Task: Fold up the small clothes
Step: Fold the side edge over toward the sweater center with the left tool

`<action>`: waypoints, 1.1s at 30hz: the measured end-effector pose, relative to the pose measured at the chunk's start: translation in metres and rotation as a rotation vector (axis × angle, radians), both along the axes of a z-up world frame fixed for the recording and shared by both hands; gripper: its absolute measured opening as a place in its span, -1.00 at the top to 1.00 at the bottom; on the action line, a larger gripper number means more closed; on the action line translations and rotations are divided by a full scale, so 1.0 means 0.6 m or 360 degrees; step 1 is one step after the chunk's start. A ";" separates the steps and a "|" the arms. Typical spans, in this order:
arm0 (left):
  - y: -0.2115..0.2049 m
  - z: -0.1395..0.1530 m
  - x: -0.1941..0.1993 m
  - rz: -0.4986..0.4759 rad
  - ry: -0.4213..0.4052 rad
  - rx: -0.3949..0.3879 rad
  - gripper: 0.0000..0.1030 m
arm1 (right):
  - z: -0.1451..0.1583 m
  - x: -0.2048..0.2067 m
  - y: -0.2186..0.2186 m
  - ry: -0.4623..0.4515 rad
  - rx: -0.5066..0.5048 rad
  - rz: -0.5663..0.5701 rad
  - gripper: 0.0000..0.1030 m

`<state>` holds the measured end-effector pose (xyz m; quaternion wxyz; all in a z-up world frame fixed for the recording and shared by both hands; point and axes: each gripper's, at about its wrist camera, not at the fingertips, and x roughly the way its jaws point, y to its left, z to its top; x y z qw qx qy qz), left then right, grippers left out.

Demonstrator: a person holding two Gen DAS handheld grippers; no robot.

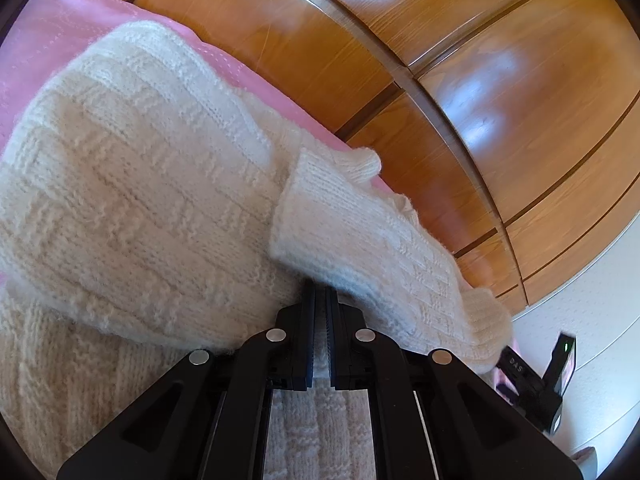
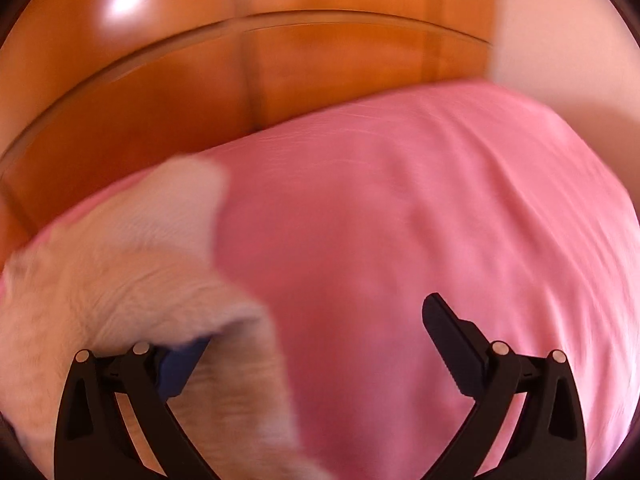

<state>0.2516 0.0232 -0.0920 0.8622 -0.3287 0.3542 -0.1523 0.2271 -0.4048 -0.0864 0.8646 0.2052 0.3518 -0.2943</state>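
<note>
On the pink bedsheet (image 2: 400, 220), left tool (image 1: 320, 300) pinches the knit sweater (image 1: 140, 180); right tool (image 2: 316, 328) (spread wide, empty) could snag the sleeve (image 1: 380, 248), undoing its fold.

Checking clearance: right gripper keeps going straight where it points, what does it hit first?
Probably the pink sheet: the open right gripper aims down at bare fabric. The white knit sweater sits left of that line. Blur leaves depth uncertain.
</note>
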 end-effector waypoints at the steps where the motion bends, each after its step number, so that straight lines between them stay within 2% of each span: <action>1: 0.001 0.000 0.001 -0.0004 0.0000 0.0000 0.93 | -0.004 -0.016 -0.013 -0.0013 0.0044 -0.0098 -0.96; 3: 0.001 0.000 0.001 -0.0005 0.0001 0.0001 0.93 | -0.017 -0.052 -0.038 -0.0079 0.0200 -0.0251 -0.96; 5: 0.002 0.000 0.000 -0.0005 0.0001 -0.0001 0.93 | -0.027 -0.062 -0.043 -0.0099 0.0269 -0.0225 -0.97; 8: 0.003 0.000 -0.001 -0.0005 0.0001 -0.0005 0.93 | -0.015 -0.044 -0.021 0.0141 0.0138 -0.0061 -0.96; 10: 0.003 -0.001 -0.001 -0.0004 0.0000 -0.0010 0.93 | -0.006 -0.061 -0.009 0.0152 0.0076 -0.0034 -0.96; 12: 0.002 -0.001 -0.002 -0.0001 -0.0001 -0.0007 0.93 | 0.000 -0.097 -0.013 0.0145 0.0077 -0.0104 -0.96; 14: 0.001 -0.003 -0.001 0.0001 -0.0001 -0.0005 0.93 | 0.008 -0.139 -0.019 0.0047 0.0120 -0.0193 -0.96; 16: 0.001 -0.003 -0.002 0.0002 -0.0002 -0.0003 0.93 | 0.027 -0.158 -0.027 -0.0185 0.0184 -0.0196 -0.96; 17: 0.001 -0.003 -0.002 0.0002 -0.0002 -0.0004 0.93 | 0.037 -0.151 -0.024 -0.0250 0.0188 -0.0141 -0.96; 18: 0.001 -0.003 -0.002 0.0002 -0.0002 -0.0006 0.93 | 0.040 -0.143 -0.011 -0.0247 0.0179 -0.0091 -0.96; 24: 0.001 -0.002 -0.003 0.0003 -0.0002 -0.0006 0.93 | 0.022 -0.052 0.007 -0.0087 0.0136 0.0050 -0.96; 26: 0.000 -0.003 -0.003 0.0002 -0.0002 -0.0011 0.93 | -0.022 0.006 0.009 0.0135 0.0064 0.0023 -0.96; 27: -0.001 -0.003 -0.003 0.0004 -0.0001 -0.0012 0.93 | -0.036 0.014 -0.002 0.0121 0.0102 0.0023 -0.97; 29: -0.002 -0.001 -0.004 0.0012 -0.0003 -0.0007 0.93 | -0.031 0.008 0.000 0.0098 0.0075 -0.0002 -0.96; 31: -0.003 0.009 -0.013 0.0046 -0.0024 0.0043 0.93 | -0.028 0.003 0.009 0.0104 0.0030 -0.0004 -0.96; 33: -0.010 0.035 -0.033 0.0140 -0.0041 0.0185 0.92 | -0.027 -0.007 0.010 0.0096 0.0030 -0.0004 -0.96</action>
